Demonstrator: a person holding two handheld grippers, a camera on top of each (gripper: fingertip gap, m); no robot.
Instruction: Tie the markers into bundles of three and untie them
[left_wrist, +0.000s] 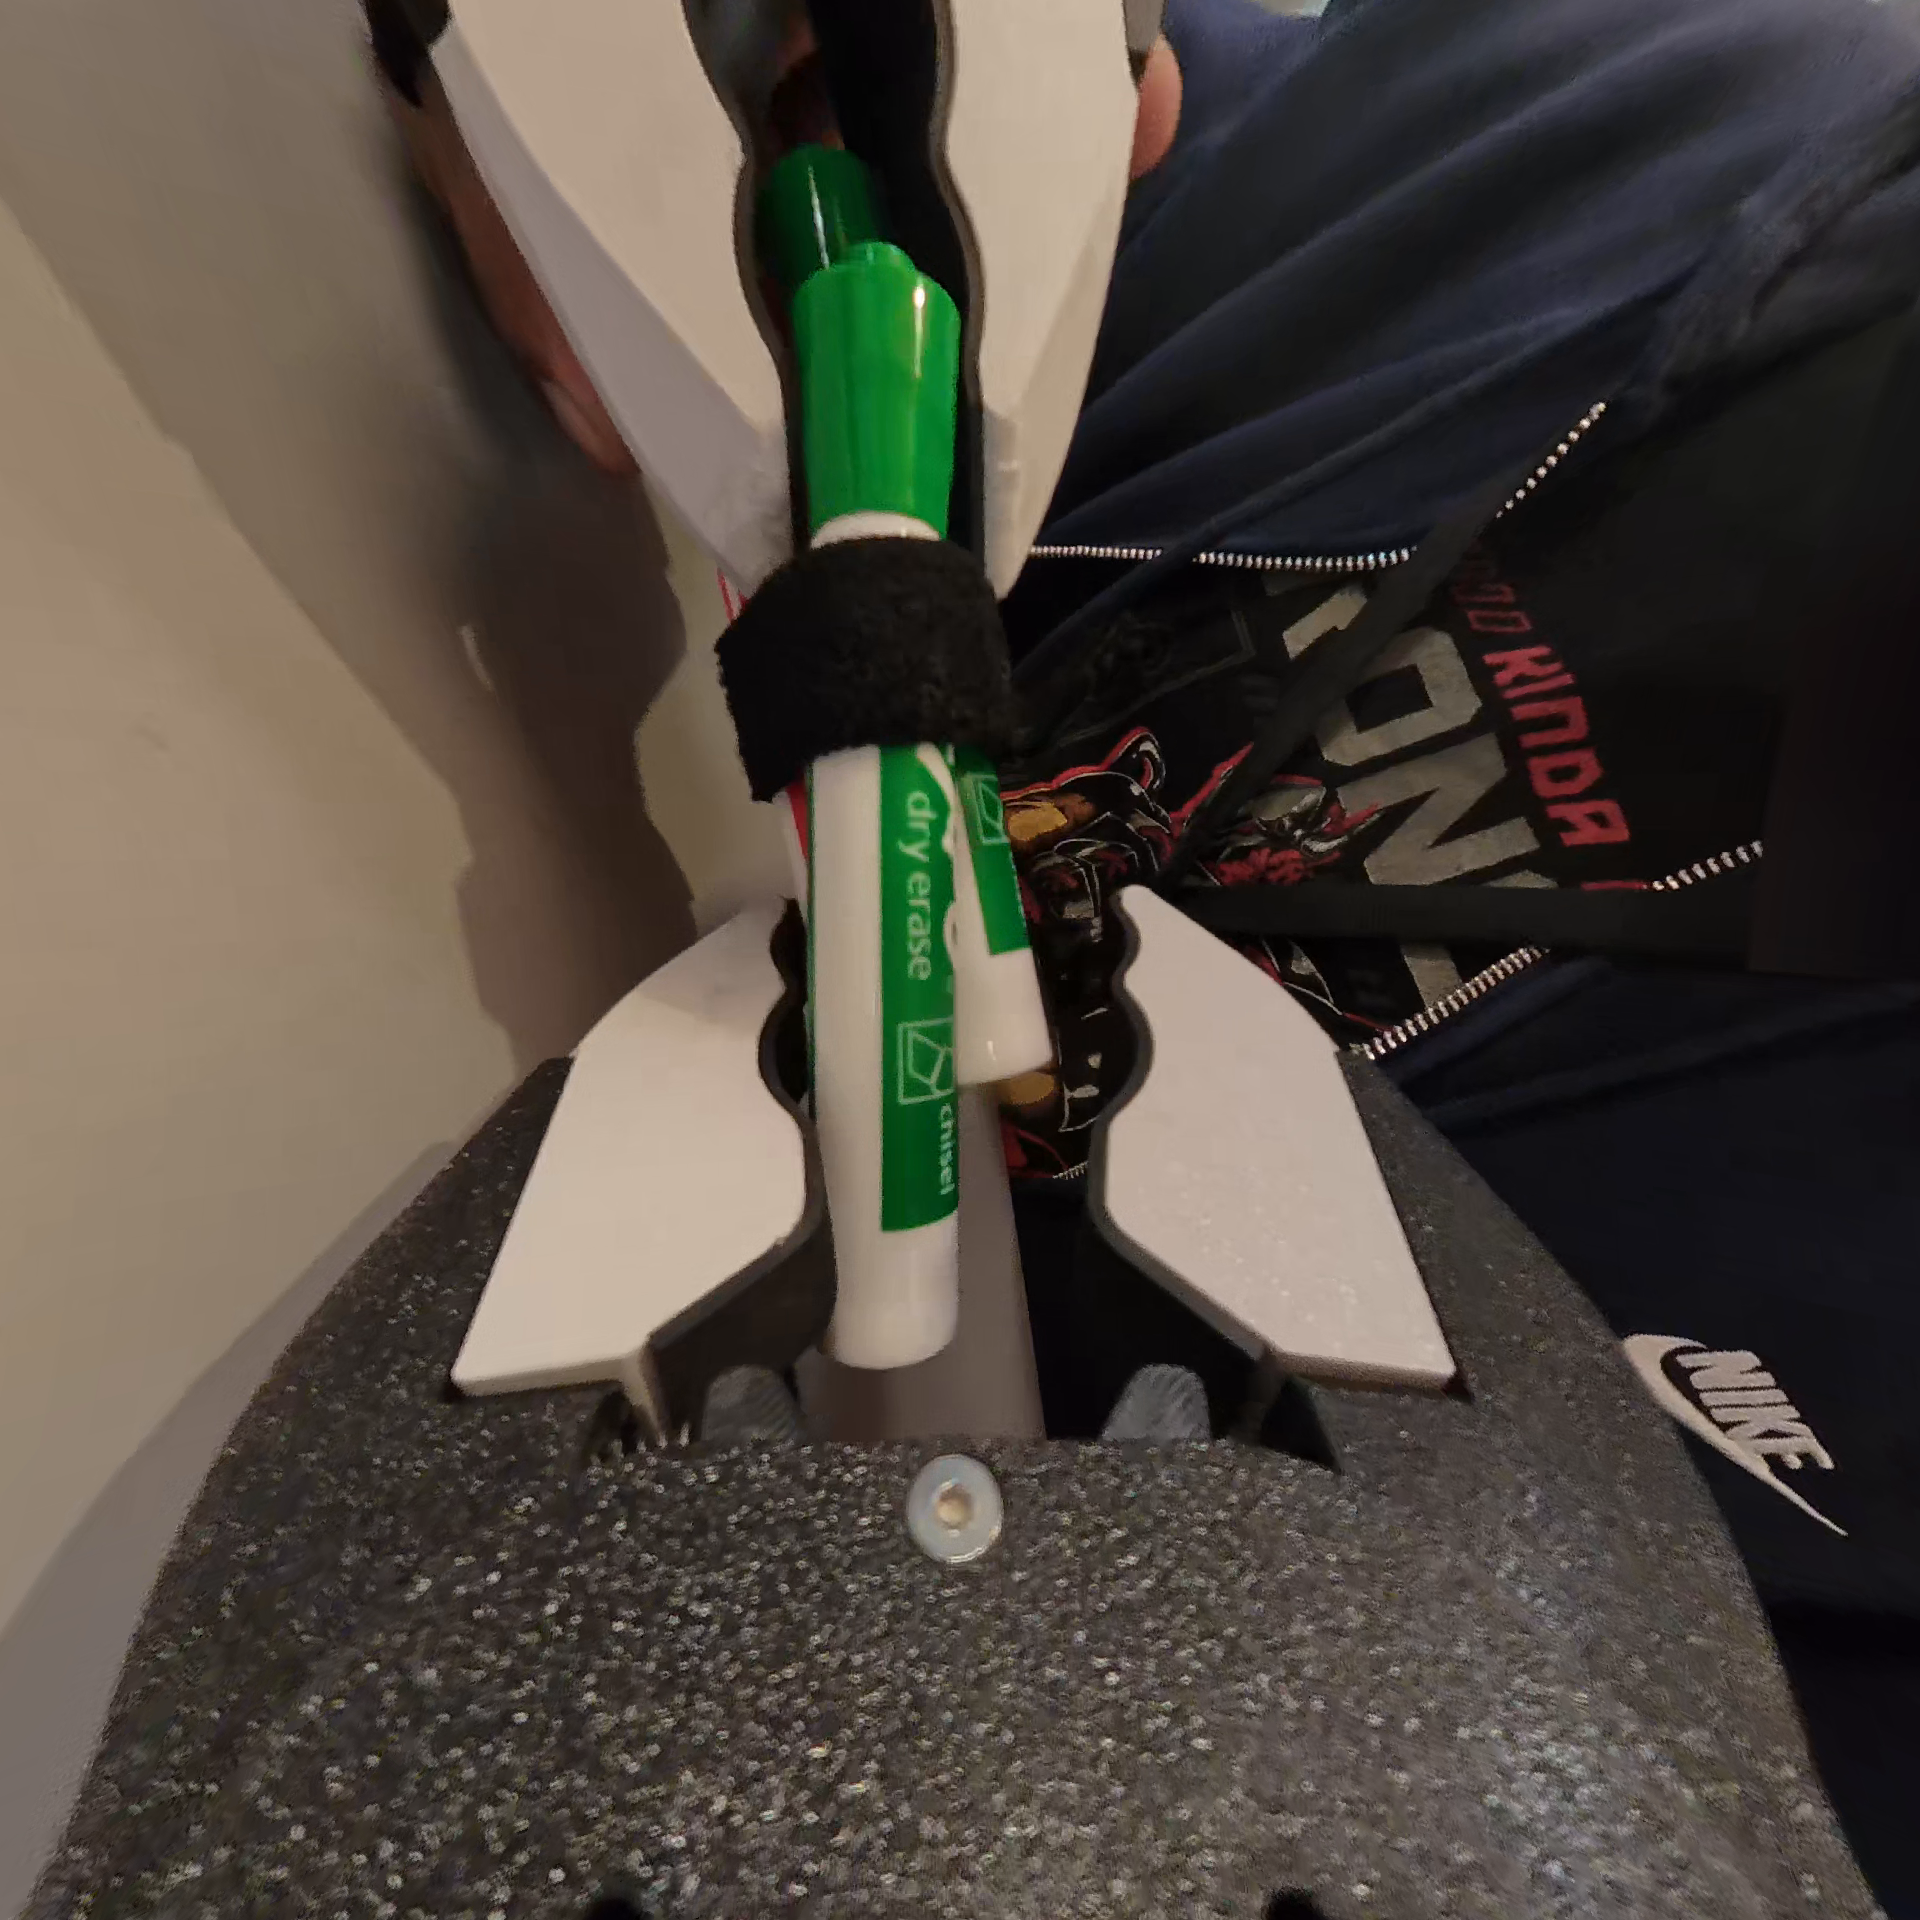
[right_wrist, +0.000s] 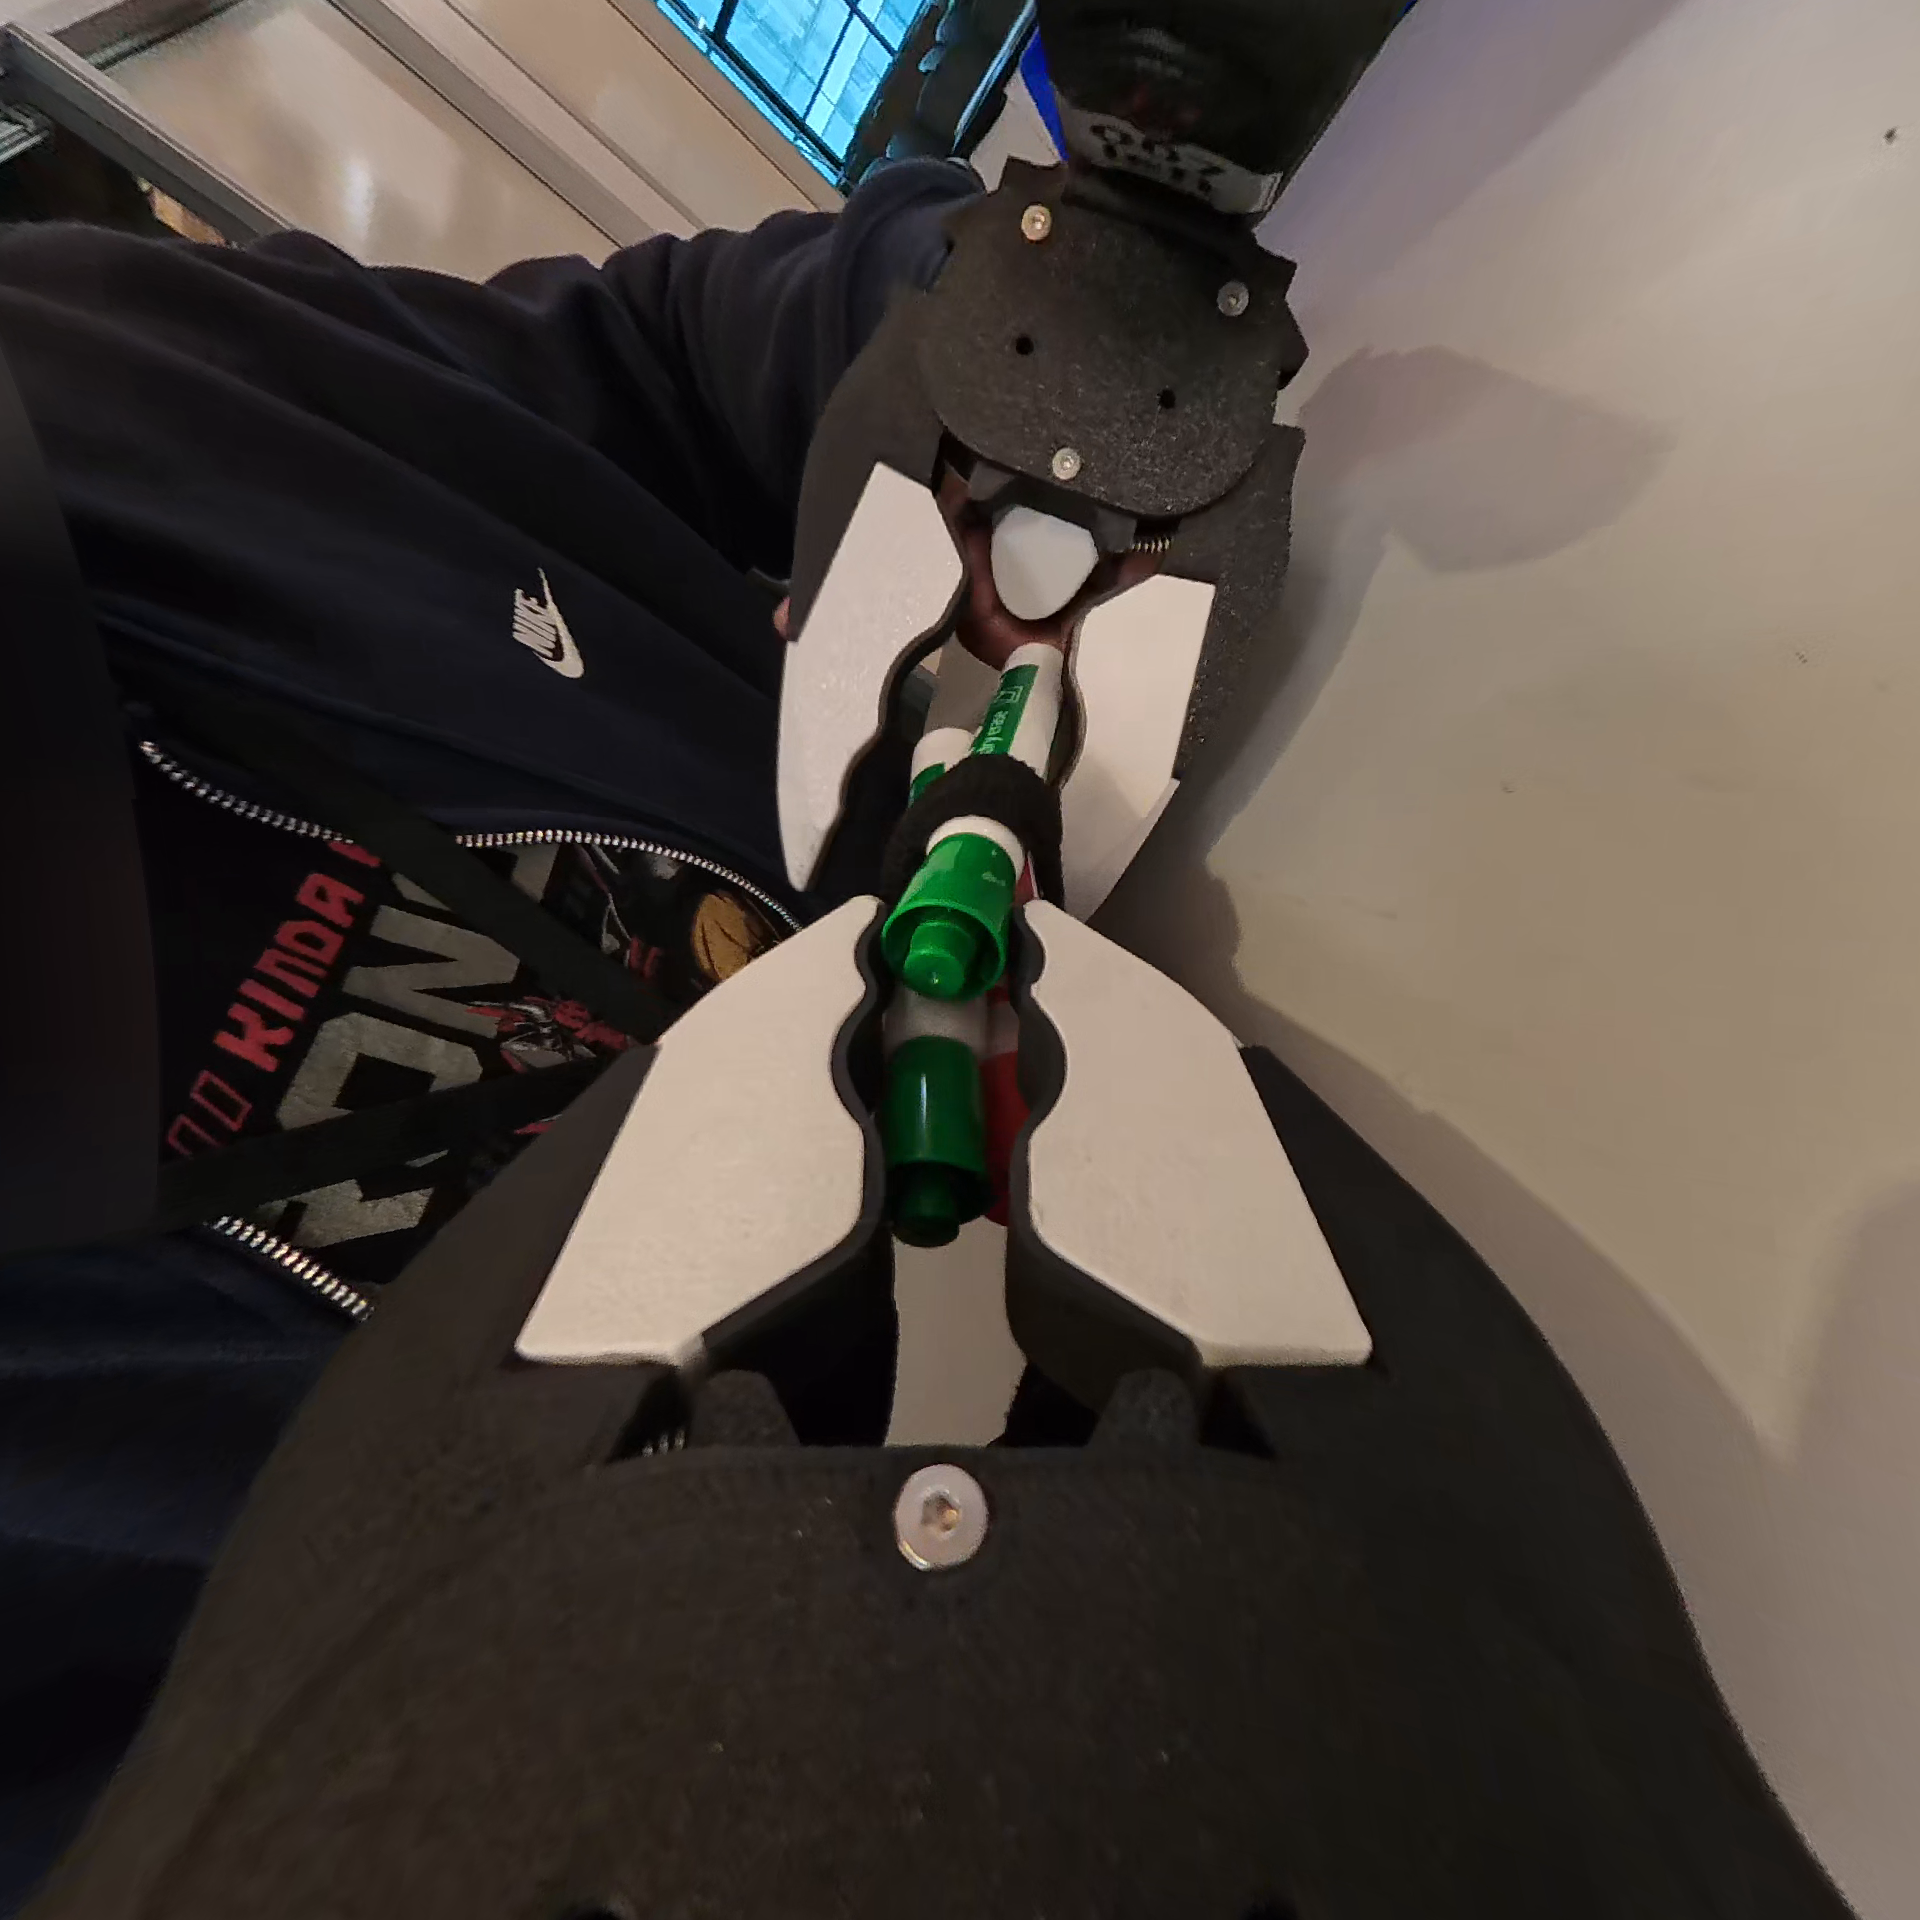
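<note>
A pale counter (right_wrist: 1558, 727) fills the background behind a person's dark jacket (left_wrist: 1455, 312). The markers (left_wrist: 883, 935) are held in the air between the claws, already bundled by a black strap (left_wrist: 862, 665); untying appears to remain. The right claw (right_wrist: 940, 1039) clenches the green caps. The left claw (left_wrist: 951, 997) closes around the barrel ends, gripping them
</note>
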